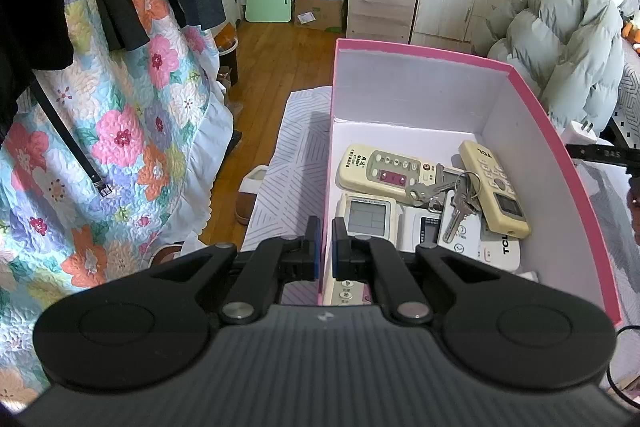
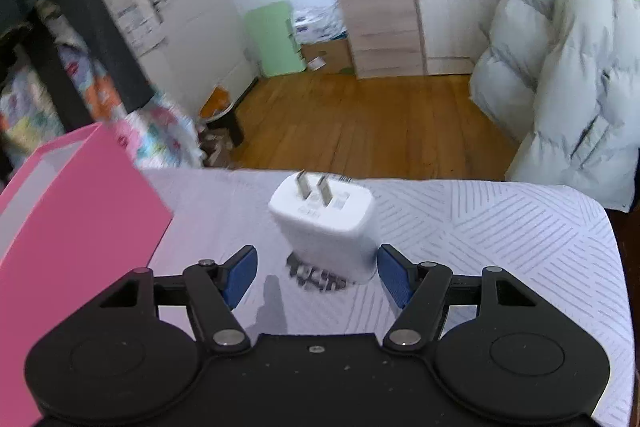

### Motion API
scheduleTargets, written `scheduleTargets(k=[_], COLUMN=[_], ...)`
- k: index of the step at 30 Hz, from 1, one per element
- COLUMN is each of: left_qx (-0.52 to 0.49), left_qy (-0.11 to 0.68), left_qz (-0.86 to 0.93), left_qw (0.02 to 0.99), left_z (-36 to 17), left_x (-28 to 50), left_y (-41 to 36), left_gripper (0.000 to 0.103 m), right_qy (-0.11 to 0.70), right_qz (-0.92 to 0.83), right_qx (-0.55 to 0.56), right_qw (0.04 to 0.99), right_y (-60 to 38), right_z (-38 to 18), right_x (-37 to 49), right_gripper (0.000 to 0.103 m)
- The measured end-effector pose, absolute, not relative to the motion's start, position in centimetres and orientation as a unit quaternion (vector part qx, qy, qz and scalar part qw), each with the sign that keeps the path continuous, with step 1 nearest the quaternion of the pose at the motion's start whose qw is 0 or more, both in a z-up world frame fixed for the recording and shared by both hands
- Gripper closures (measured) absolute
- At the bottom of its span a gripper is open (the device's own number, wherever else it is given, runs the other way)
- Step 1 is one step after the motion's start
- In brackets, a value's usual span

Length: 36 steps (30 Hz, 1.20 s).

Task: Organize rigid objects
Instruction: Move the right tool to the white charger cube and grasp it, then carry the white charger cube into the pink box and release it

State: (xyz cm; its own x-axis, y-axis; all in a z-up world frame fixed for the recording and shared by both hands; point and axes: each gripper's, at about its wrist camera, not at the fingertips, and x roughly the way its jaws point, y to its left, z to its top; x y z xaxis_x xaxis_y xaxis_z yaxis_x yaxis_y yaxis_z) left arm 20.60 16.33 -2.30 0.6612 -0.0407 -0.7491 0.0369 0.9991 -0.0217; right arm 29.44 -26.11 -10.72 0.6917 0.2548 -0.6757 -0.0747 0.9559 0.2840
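The white plastic two-prong charger plug (image 2: 326, 223) stands on the striped grey bed cover (image 2: 480, 227) near its far edge, prongs up, directly ahead of the right hand-held gripper (image 2: 318, 273), whose blue pads are spread wide with the plug's base between them, apparently ungrasped. The left hand-held gripper (image 1: 326, 247) is clenched on the near-left wall of the pink cardboard box (image 1: 560, 155), left of the plug.

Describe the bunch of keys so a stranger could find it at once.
Start at the pink box with white inside walls, sitting on the striped bedcover. Its floor is covered with remote controls; the bunch of keys lies on top of them, between the wide cream remote and the slim TCL remote. It is the only metal thing there: silver keys on a ring.
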Motion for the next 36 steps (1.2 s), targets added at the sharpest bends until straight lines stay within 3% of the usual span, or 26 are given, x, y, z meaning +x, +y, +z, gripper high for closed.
scheduleTargets(k=[6, 9, 10, 11, 19, 31, 36], left_qx=[-0.005, -0.001, 0.001, 0.003, 0.0, -0.021, -0.019], left_qy=[0.41, 0.408, 0.408, 0.408, 0.408, 0.408, 0.407], left_qz=[-0.022, -0.019, -0.018, -0.018, -0.018, -0.03, -0.029], left_qw=[0.912, 0.913, 0.913, 0.913, 0.913, 0.912, 0.913], left_z=[-2.3, -2.3, -2.3, -2.3, -2.3, -2.3, -2.2], left_x=[20.5, 20.6, 20.6, 20.6, 20.6, 20.6, 20.7], left_y=[16.3, 16.0, 15.9, 15.8, 15.8, 16.9, 17.1], left_gripper=[0.099, 0.099, 0.099, 0.099, 0.099, 0.1, 0.1], right_qy=[0.36, 0.352, 0.341, 0.334, 0.348, 0.303, 0.319], right_qz=[0.05, 0.015, 0.011, 0.007, 0.041, 0.186, 0.281], right_qx=[0.126, 0.104, 0.083, 0.064, 0.037, 0.052, 0.077], right_qw=[0.923, 0.93, 0.936, 0.94, 0.936, 0.933, 0.902], right_y=[-24.8, -24.4, -24.1, -23.8, -23.1, -19.2, -15.8], right_z=[-11.5, -11.9, -11.8, -11.5, -10.0, -0.8, 2.3], right_x=[30.2, 30.6, 30.4, 30.2, 28.1, 23.2, 24.1], right_gripper=[0.026, 0.032, 0.041, 0.043, 0.043, 0.043, 0.043])
